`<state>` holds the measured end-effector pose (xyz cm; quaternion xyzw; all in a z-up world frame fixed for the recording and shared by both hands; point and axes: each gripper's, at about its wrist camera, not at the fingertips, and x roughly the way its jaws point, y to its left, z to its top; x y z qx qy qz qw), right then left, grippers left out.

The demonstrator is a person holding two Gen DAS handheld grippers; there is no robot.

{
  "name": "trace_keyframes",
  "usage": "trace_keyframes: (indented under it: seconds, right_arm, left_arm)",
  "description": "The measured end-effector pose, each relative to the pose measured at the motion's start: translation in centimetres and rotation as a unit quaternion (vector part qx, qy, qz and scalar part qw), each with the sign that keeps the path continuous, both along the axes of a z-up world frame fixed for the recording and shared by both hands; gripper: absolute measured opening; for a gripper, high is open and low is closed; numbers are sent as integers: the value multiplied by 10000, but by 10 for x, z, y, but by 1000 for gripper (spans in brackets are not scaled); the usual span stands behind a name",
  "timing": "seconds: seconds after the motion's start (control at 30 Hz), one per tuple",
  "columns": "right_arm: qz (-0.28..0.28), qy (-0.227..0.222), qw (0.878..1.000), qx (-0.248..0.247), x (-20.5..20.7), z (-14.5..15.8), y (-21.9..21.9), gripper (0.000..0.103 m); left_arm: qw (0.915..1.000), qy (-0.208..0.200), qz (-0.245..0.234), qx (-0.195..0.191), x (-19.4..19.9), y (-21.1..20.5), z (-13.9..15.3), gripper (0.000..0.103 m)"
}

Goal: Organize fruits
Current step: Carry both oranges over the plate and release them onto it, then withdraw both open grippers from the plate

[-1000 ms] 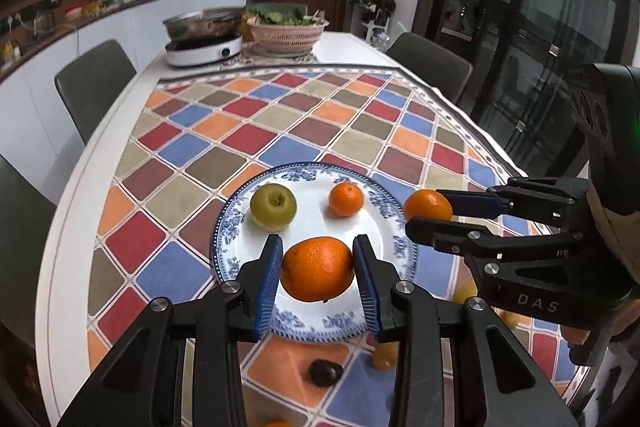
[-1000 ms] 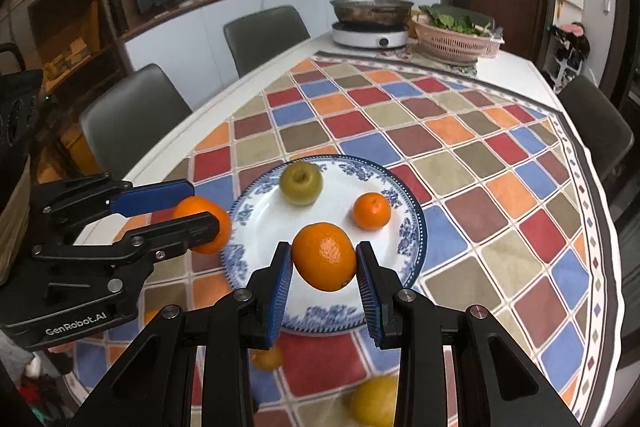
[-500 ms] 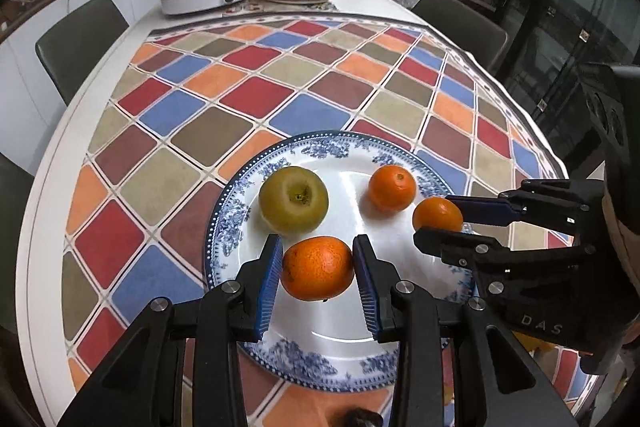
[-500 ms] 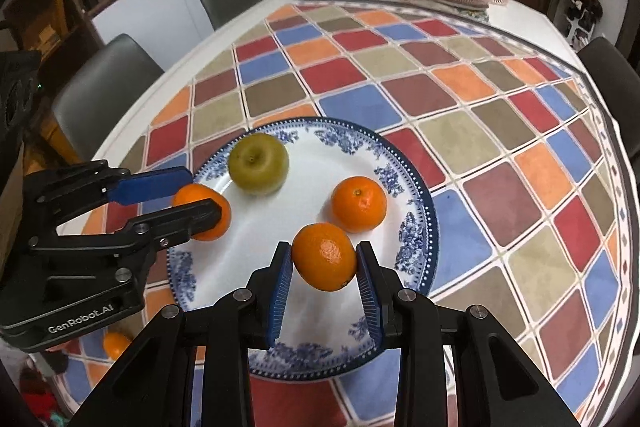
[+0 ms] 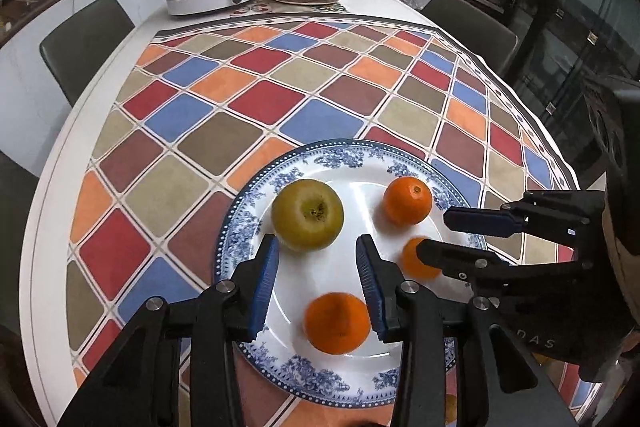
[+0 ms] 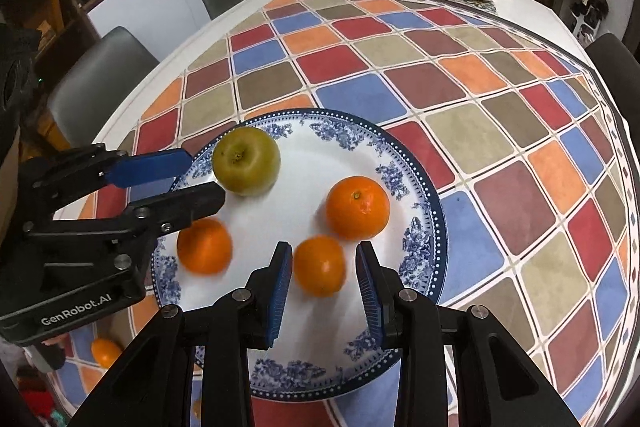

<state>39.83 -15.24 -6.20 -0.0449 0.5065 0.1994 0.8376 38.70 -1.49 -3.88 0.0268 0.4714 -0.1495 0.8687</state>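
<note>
Since both oranges look freshly let go onto the blue-and-white plate [image 6: 420, 239], the job now is a clean exit rather than any more squeezing. The left gripper [image 5: 316, 243] has just been opening; its pads stand clear of the larger orange [image 5: 336, 323], which lies blurred, probably rolling, at about 6 o'clock on the plate in the left wrist view. The right gripper [image 6: 323, 249] is also unclamped: the smaller orange [image 6: 320, 265] sits loose between its pads, with a gap showing on the right side. I would lift each claw straight up and back, not sideways, so no finger nudges the fruit toward the rim. The green apple [image 5: 308, 215] at 11 o'clock and the mandarin [image 6: 357, 207] at 1 o'clock are close neighbours. Another orange fruit [image 6: 105, 351] waits on the tablecloth [image 6: 352, 95] off the plate at 8 o'clock.
</note>
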Motion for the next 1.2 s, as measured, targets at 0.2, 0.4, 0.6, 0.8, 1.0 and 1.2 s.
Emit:
trace_keyframes:
  seconds: [0.2, 0.4, 0.6, 0.8, 1.0, 1.2]
  right_arm:
    - [-74, -125, 9999, 11, -8, 11, -3, 34]
    - [-158, -504, 9986, 28, -29, 37, -6, 34]
    - [-215, -939, 9953, 64, -55, 67, -8, 35]
    - [-296, -1265, 9915, 115, -86, 89, -9, 42]
    - [-244, -1442, 9891, 141, -117, 105, -5, 48]
    - [-333, -1590, 9865, 216, -146, 116, -3, 55]
  left_arm:
    - [9997, -166, 55, 162, -16, 2, 14, 39]
    - [9986, -447, 150, 247, -39, 5, 36, 40]
    - [9971, -646, 206, 341, -64, 9, 58, 40]
    - [9946, -933, 182, 426, -95, 12, 77, 44]
    - [9927, -1123, 151, 408, -124, 16, 96, 54]
    - [9895, -1366, 37, 471, -160, 21, 107, 68]
